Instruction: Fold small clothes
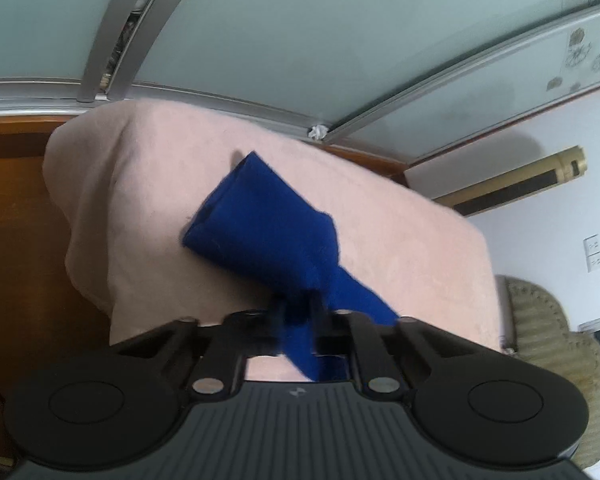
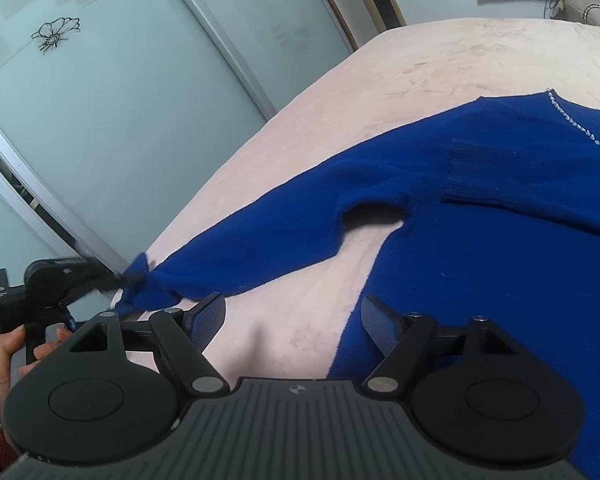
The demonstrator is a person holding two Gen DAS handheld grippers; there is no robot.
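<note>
A royal-blue knit sweater (image 2: pixel 480 216) lies spread on a pale pink blanket (image 2: pixel 420 64). Its near sleeve (image 2: pixel 268 240) stretches out to the left; the other sleeve's ribbed cuff (image 2: pixel 466 172) lies folded across the chest, below a beaded neckline. My left gripper (image 1: pixel 297 308) is shut on the cuff end of the stretched sleeve (image 1: pixel 260 224), which bunches between its fingers. From the right wrist camera that gripper (image 2: pixel 130 278) appears at the left, pinching the cuff, with a hand behind it. My right gripper (image 2: pixel 292 316) stands open just above the blanket beside the sweater's side hem, nothing between its fingers.
Frosted sliding doors (image 1: pixel 300 40) with metal frames stand behind the blanket-covered surface. A wooden floor (image 1: pixel 16 220) lies beyond the blanket's left edge. A beige cushioned seat (image 1: pixel 548 328) is at the right. Cushions (image 2: pixel 580 4) sit past the far end.
</note>
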